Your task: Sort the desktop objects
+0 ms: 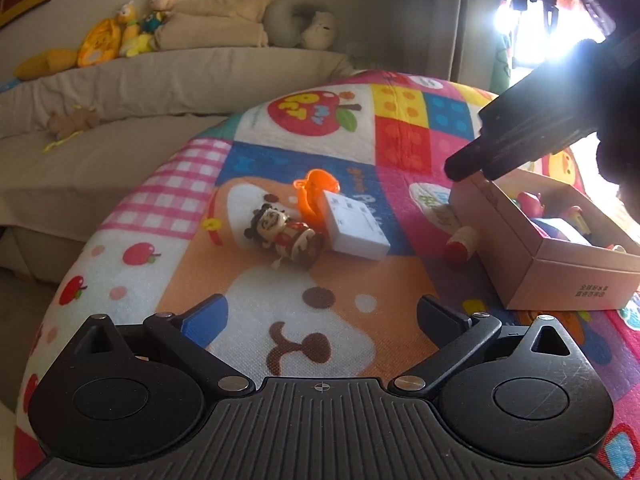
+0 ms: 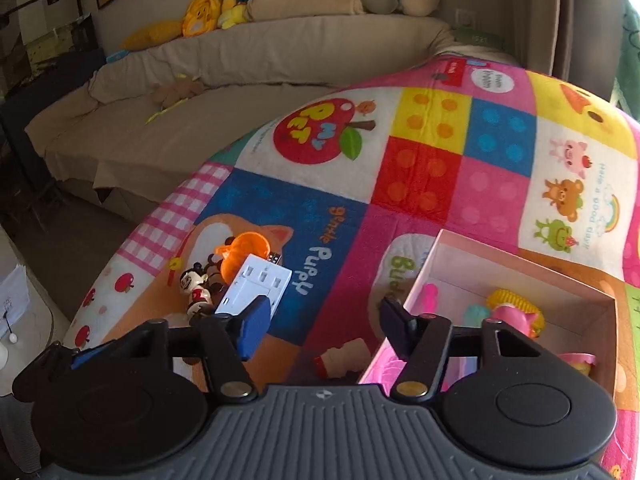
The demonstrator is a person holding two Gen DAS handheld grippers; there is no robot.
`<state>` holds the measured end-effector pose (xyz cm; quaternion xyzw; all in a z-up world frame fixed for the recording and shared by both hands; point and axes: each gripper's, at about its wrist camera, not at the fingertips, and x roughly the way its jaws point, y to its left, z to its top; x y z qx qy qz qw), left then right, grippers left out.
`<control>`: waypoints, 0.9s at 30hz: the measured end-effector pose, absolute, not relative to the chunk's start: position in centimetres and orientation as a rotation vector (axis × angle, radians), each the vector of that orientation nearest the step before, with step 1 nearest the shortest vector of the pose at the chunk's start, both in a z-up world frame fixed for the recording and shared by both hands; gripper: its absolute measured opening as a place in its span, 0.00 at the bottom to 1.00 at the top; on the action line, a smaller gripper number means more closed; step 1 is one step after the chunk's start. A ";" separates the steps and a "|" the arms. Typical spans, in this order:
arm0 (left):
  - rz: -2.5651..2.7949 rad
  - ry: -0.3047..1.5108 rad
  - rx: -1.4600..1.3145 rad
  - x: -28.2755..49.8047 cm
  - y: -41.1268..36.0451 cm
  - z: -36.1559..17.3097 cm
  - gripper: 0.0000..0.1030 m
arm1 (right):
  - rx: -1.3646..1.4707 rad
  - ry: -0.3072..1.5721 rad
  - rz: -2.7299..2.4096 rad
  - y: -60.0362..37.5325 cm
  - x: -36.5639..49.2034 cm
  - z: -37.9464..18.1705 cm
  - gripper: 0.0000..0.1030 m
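Note:
A cartoon figurine (image 1: 286, 236) lies on the colourful mat beside a white adapter block (image 1: 354, 226) and an orange plastic toy (image 1: 314, 194). A small red-and-cream toy (image 1: 460, 244) lies next to the pink cardboard box (image 1: 560, 272), which holds several toys. My left gripper (image 1: 322, 316) is open and empty, low over the mat in front of the figurine. My right gripper (image 2: 320, 320) is open and empty above the box's near left corner (image 2: 420, 280); the figurine (image 2: 196, 288), adapter (image 2: 260, 284) and small toy (image 2: 340, 358) also show in the right wrist view.
The patchwork mat (image 2: 420, 152) covers a round table. A beige sofa (image 2: 200, 92) with plush toys and cushions runs behind it. The right gripper's dark body (image 1: 540, 128) hangs over the box in the left wrist view.

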<state>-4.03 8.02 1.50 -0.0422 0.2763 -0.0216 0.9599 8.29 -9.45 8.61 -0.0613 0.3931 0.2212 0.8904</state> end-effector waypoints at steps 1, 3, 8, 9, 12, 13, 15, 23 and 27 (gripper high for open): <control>-0.047 0.557 -0.090 -4.1 8.1 1.5 1.00 | -0.157 0.856 0.458 -8.4 9.2 8.0 0.44; -0.050 0.552 -0.100 -4.2 8.1 1.5 1.00 | -0.200 0.912 0.427 -7.0 10.7 6.9 0.37; -0.055 0.544 -0.116 -4.2 8.3 1.5 1.00 | -0.313 0.994 0.338 -4.8 13.3 3.6 0.31; -0.054 0.543 -0.118 -4.3 8.4 1.5 1.00 | -0.316 1.011 0.328 -4.6 13.6 3.1 0.28; -0.051 0.541 -0.124 -4.3 8.5 1.5 1.00 | -0.296 1.035 0.344 -4.6 12.7 2.7 0.27; -0.050 0.544 -0.126 -4.3 8.5 1.5 1.00 | -0.285 1.043 0.365 -4.7 12.1 2.9 0.27; -0.045 0.548 -0.127 -4.2 8.5 1.4 1.00 | -0.252 1.074 0.439 -5.0 10.4 3.3 0.27; -0.016 0.541 -0.071 -4.0 7.5 1.7 1.00 | -0.137 0.898 0.525 -11.6 2.5 6.7 0.26; -0.079 0.500 0.000 -2.3 5.6 2.7 1.00 | -0.135 0.760 0.498 -14.7 -1.7 6.8 0.54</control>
